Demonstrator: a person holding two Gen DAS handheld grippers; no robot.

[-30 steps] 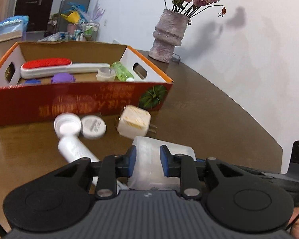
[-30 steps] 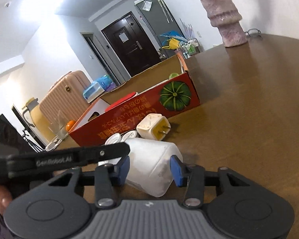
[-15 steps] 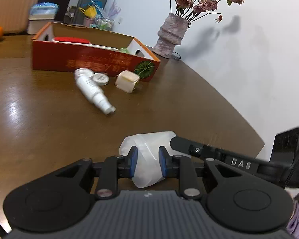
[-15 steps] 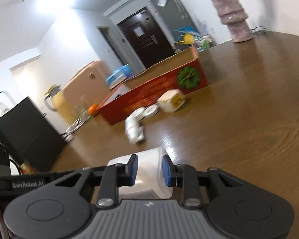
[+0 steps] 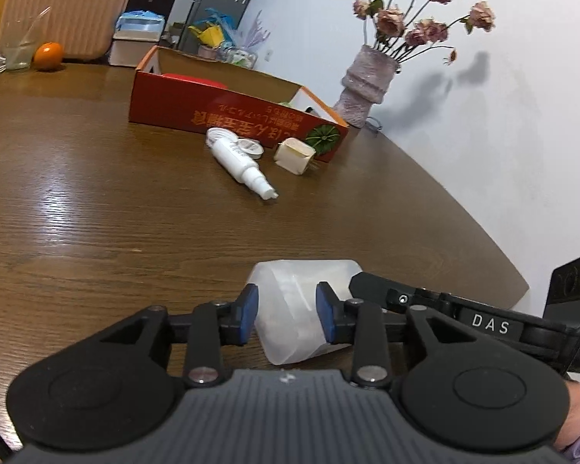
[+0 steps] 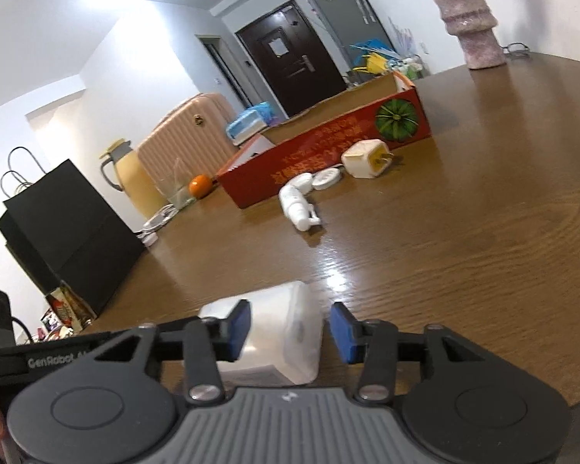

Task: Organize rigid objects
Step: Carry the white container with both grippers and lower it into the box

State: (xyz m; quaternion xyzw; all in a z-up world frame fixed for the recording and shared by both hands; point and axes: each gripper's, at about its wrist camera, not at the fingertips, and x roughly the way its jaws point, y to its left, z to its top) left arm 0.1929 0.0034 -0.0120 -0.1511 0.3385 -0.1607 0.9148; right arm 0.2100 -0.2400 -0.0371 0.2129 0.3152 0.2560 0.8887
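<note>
Right wrist alone shows black bag; left, seemingly, flowers.

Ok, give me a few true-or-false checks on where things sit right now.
The pump bottle lies on its side on the table, outside the red box: true.
The plug adapter is inside the red box: false, it sits on the table just in front of the box.
The right claw is open around the translucent container, with a gap on one side: true.
The vase stands inside the box: false, it stands on the table beyond it.
</note>
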